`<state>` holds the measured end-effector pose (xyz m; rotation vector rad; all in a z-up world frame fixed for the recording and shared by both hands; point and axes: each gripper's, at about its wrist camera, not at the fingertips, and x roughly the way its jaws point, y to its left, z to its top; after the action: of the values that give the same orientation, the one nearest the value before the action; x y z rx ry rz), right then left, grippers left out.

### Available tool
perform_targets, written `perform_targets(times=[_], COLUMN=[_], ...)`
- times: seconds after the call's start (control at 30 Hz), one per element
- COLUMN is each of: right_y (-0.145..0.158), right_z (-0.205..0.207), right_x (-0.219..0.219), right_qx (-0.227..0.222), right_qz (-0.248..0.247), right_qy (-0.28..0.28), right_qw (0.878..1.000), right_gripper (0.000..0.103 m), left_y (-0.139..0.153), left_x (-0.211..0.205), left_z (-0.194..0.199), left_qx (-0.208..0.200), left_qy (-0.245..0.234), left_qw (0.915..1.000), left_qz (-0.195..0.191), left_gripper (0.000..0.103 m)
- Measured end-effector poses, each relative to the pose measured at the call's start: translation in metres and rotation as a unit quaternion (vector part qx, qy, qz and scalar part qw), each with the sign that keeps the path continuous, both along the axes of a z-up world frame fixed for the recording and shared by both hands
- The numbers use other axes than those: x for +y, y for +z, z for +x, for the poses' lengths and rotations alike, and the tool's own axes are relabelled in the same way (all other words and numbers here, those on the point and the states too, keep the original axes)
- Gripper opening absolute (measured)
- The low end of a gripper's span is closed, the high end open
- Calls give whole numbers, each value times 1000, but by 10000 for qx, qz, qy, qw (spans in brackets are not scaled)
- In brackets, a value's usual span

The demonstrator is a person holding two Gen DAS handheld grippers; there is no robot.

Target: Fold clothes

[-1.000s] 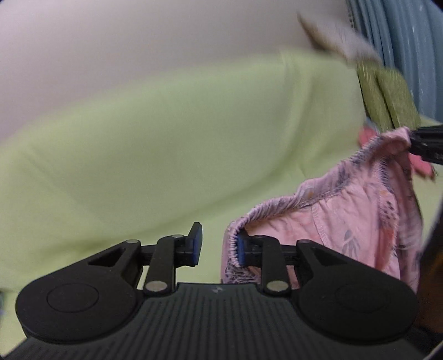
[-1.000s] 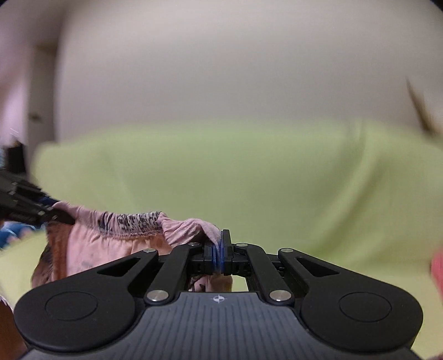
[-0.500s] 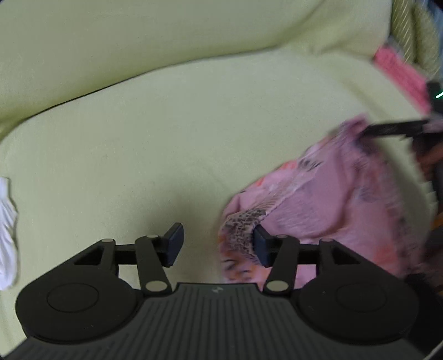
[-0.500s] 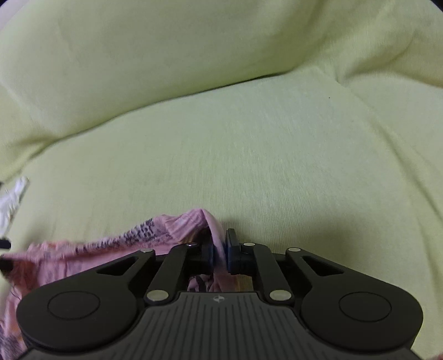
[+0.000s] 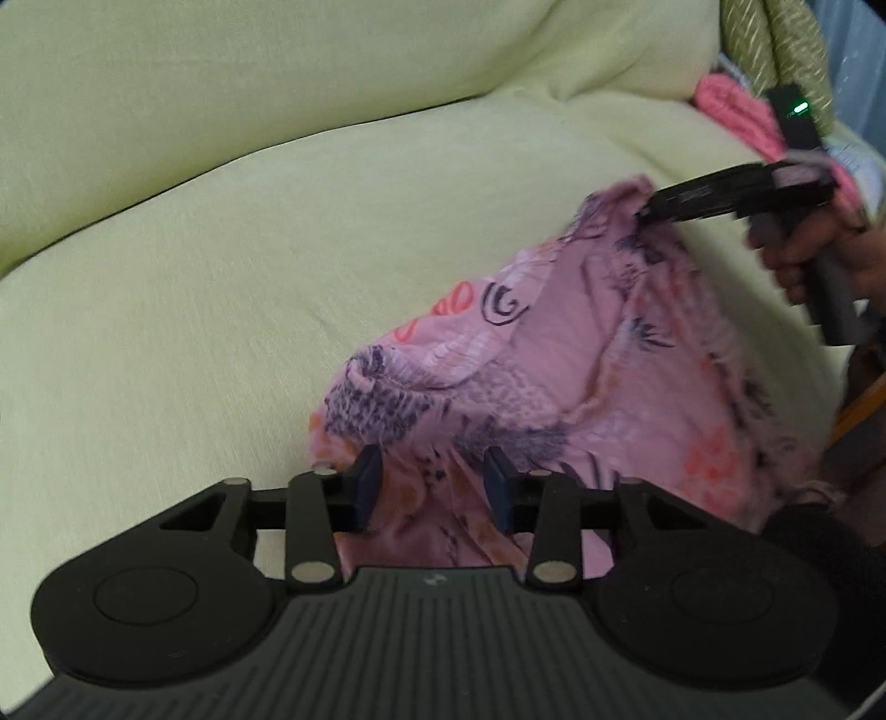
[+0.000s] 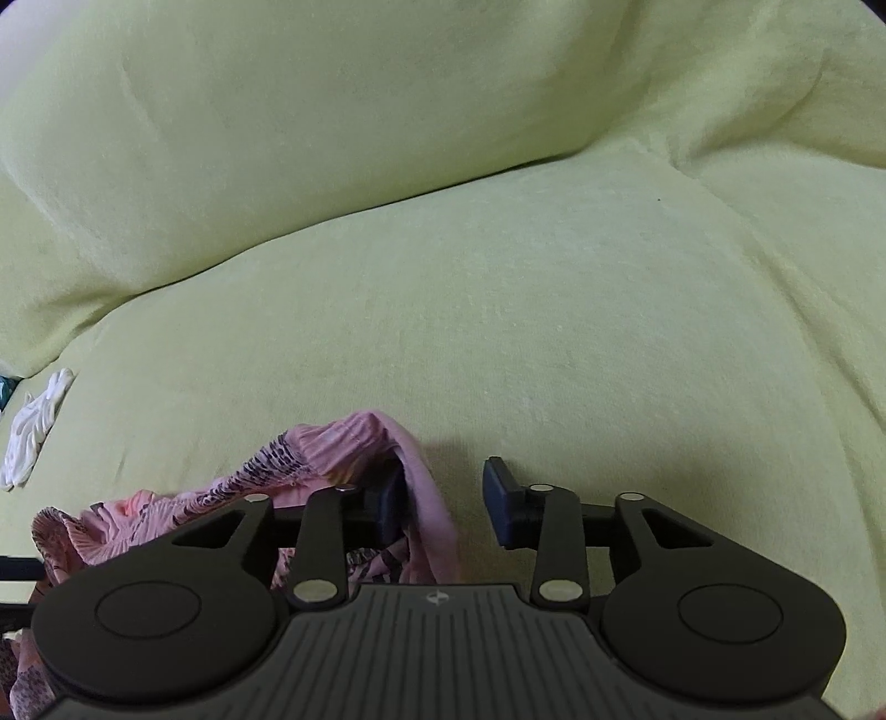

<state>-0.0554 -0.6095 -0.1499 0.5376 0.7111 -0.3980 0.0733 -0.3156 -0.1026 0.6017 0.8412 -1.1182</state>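
Note:
A pink patterned garment (image 5: 554,360) lies crumpled on the yellow-green sofa seat (image 5: 221,304). My left gripper (image 5: 433,488) is low over its near edge. Its jaws are closing with fabric lying between them, and the pads stand apart from the cloth. In the right wrist view my right gripper (image 6: 446,501) is down at the seat with its jaws opening. The garment's gathered edge (image 6: 343,443) drapes against the left finger, and the gap to the right finger is bare. In the left wrist view that same gripper's tip (image 5: 650,213) sits at the garment's far corner, carried by a hand (image 5: 803,249).
The sofa backrest (image 6: 332,138) rises behind the seat. A small white cloth (image 6: 33,432) lies at the seat's left end. A pink knit item (image 5: 731,111) and a striped olive cushion (image 5: 775,50) sit at the right end.
Both grippers came down from in front of the backrest to the seat, and the garment now lies there. The right jaws, shut on the edge before, have parted. The left jaws widened, then narrowed.

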Motion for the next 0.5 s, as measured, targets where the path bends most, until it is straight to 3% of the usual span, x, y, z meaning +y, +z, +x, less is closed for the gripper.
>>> perform_targets(times=[0.17, 0.2, 0.3, 0.4, 0.5], right_y=[1, 1, 5, 14, 23], right_z=[-7, -8, -13, -22, -37], right_x=[-1, -2, -6, -9, -12], right_qx=[0, -2, -71, -262, -578], right_qz=[-68, -77, -103, -105, -143], right_qy=[-5, -2, 52, 176, 407], right_qw=[10000, 10000, 9999, 9994, 9974], right_gripper=[50, 51, 54, 56, 63], left_y=[-26, -25, -22, -13, 8], left_x=[-22, -19, -14, -6, 11], left_z=[1, 2, 4, 4, 23], left_qx=[-386, -397, -244, -436, -367], left_qy=[44, 20, -2, 104, 434], left_qw=[9990, 9991, 9997, 9988, 9967], left_qz=[230, 160, -7, -185, -582], left_gripper=[31, 28, 3, 1, 1])
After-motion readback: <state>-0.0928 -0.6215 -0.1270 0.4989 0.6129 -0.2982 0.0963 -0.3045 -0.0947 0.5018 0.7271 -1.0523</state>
